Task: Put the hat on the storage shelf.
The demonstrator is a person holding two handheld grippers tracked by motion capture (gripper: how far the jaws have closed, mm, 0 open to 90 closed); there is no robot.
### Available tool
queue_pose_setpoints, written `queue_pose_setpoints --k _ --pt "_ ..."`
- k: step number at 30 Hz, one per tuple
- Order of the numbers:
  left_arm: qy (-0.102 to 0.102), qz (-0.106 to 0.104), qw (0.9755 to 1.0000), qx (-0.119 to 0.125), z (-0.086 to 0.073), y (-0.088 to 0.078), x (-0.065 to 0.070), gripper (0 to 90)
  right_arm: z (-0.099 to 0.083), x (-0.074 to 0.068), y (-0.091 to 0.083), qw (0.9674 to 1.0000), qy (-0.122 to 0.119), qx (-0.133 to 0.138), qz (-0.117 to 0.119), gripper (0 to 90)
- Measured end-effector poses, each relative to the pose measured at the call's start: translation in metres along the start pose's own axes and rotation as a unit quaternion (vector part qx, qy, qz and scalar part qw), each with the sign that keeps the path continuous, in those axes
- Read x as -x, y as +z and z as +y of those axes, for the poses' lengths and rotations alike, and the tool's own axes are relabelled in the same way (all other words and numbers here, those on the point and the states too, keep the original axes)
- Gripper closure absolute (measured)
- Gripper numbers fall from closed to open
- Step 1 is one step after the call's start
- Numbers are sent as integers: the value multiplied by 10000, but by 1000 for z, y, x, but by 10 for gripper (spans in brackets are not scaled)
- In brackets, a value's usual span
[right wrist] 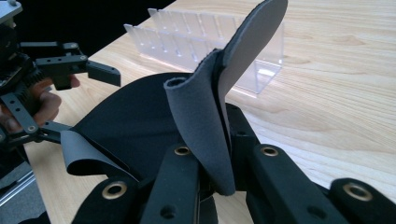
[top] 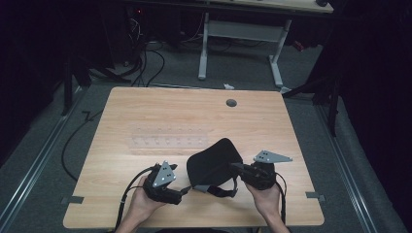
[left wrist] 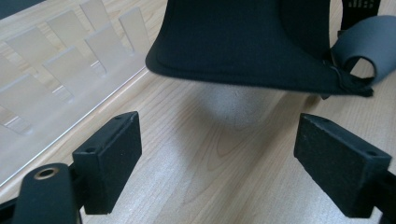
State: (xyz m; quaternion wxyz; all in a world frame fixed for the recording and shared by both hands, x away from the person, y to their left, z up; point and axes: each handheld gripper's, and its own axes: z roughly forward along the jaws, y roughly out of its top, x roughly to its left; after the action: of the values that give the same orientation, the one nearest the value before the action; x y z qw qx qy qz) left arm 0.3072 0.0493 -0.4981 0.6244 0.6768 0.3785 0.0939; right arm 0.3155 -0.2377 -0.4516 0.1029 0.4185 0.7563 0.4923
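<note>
The right hand-held gripper (right wrist: pixel 219 186) has its jaws clamped tight on a fold of the black fabric piece (top: pixel 214 162), holding it lifted off the table (top: pixel 145 111). The fabric drapes away from that gripper towards the left hand-held gripper (left wrist: pixel 229 163), whose jaws stand wide apart with nothing between them, the fabric's edge hanging just ahead. Beyond the fabric lies a clear plastic rack (top: pixel 167 141).

Light wooden table (top: pixel 145 104); clear plastic slotted rack (top: pixel 167 141) lying mid-table.
</note>
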Motion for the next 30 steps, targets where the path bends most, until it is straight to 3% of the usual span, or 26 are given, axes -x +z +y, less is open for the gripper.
queue_pose_setpoints --k 12,15,16,27,30 --pt "94 -61 9999 -15 -3 5 5 193 3 -7 14 9995 52 -285 121 849" --pt "87 -72 9999 -29 -3 4 4 227 3 -8 16 9994 38 -302 152 849" --pt "79 -81 9999 -15 -3 3 4 278 4 -8 17 9993 47 -328 162 848" --pt "171 -21 9998 89 5 -4 1 363 11 -14 21 9989 -20 -385 284 846" --pt "131 -72 9998 148 5 -4 3 415 13 -16 23 9983 60 -415 402 846"
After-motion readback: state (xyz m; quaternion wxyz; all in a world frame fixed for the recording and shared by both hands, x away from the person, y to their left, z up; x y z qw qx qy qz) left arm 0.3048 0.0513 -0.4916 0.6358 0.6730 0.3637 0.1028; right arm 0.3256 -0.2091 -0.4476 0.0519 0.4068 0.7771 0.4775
